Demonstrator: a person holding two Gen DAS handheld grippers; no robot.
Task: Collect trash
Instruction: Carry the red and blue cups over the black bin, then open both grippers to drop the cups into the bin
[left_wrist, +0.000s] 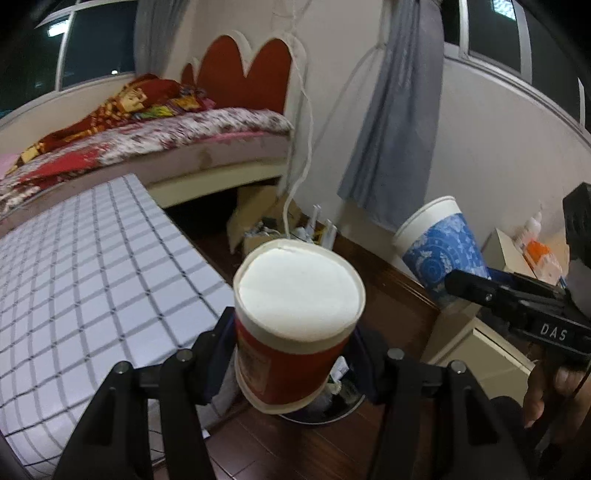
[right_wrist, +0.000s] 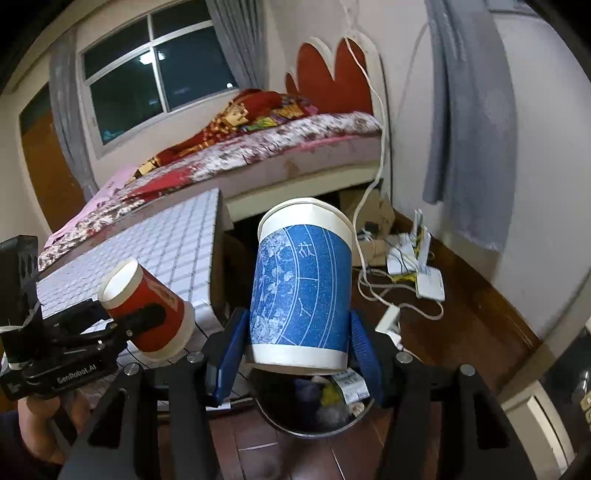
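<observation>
Left gripper (left_wrist: 291, 354): "GenRobot.AI", red cup (left_wrist: 291, 332) | right gripper (right_wrist: 299, 347): "DAS", blue cup (right_wrist: 301, 291)

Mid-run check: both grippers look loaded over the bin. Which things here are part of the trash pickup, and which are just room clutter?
Part of the job:
- red cup, clamped in the left gripper
- blue cup, clamped in the right gripper
- trash bin below, already holding scraps

Just lying about:
- checkered table
- bed
- white cables and router on the floor
- grey curtain
</observation>
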